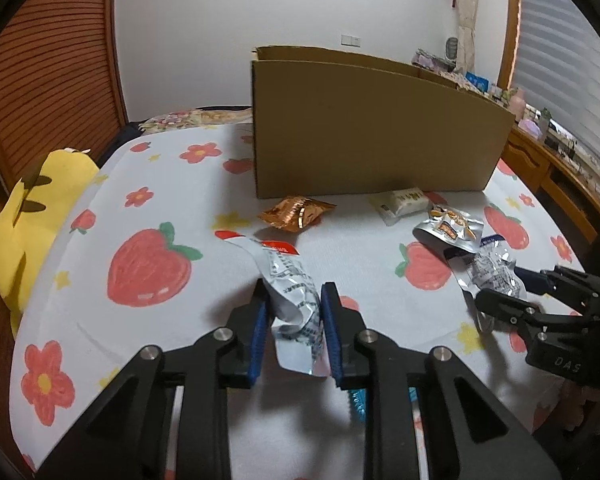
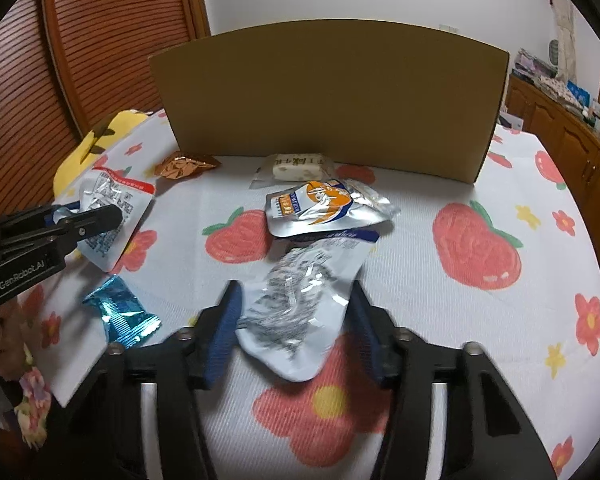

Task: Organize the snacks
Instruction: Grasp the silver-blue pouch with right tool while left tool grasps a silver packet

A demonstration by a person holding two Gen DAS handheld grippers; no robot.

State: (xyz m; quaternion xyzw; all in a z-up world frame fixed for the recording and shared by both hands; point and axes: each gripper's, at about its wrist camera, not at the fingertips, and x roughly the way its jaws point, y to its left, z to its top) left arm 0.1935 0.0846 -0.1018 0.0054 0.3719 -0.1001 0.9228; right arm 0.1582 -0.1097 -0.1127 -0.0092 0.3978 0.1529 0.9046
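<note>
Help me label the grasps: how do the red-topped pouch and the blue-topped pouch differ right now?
The red-topped pouch is pinched tight and crumpled in the left claw; the blue-topped pouch lies between the right claw's wider pads, looking flatter. The red-topped pouch has a red strip at its far edge, the blue-topped pouch a dark blue one, beside the orange pouch. Both are silver foil with printed text.

Box (image 1: 372, 128) interior hidden; blue pkt (image 1: 358, 402) mostly behind left jaws.

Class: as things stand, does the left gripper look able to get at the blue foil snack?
Probably not yet: the left gripper is shut on the red-edged silver packet, so its jaws are occupied, though the blue foil snack lies uncovered nearby.
</note>
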